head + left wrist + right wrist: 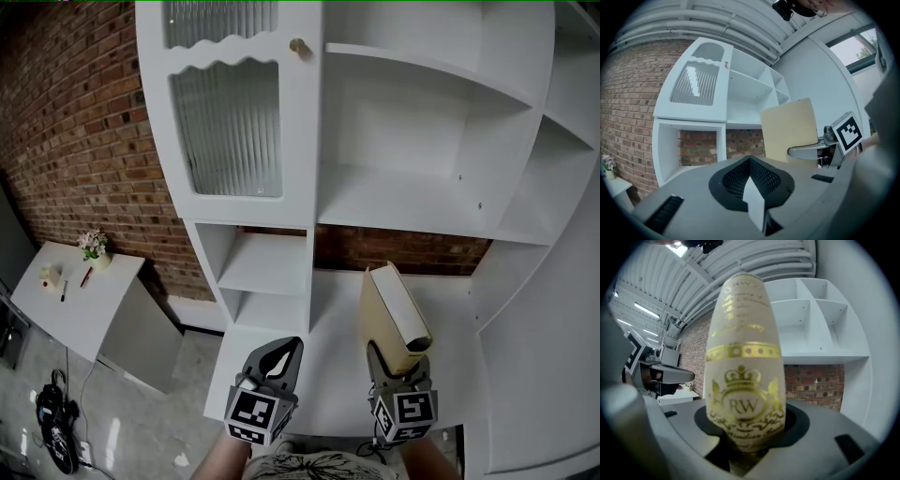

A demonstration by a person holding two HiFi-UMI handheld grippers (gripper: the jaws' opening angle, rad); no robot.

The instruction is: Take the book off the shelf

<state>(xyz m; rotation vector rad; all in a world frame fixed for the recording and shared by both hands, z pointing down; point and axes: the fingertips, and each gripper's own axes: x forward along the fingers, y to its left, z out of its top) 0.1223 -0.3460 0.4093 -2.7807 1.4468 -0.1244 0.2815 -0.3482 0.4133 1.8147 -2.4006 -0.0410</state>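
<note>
- Far to the left, on the floor, a dark bag-like object [54, 427] is seen beside a low white table [103, 300]. A small pot of pale flowers [93, 247] is set on the table's far corner.
- Behind the table, a red brick wall [75, 122] is seen, running up to the left side of a tall white shelving unit [441, 216].
- On the left part of the unit, a door of ribbed glass [228, 131] is shown closed, with a small round brass knob [298, 45] at its right edge. Open white compartments are seen below the door and to its right, and brick shows through a gap beneath the widest shelf.
- Near the bottom, left of centre, the grey left gripper [281, 349] is held over the unit's white counter [328, 375]. Its dark jaws are seen pressed together, tip to tip, with nothing gripped.
- Just to the right, the grey right gripper [398, 367] is held with its jaws clamped on the lower end of a cream hardback book [394, 314].
- On the book's spine, a gilt crown and the letters RW are shown in the right gripper view. The book is held nearly upright, tipped slightly toward the far side, out of the compartments and above the counter.
</note>
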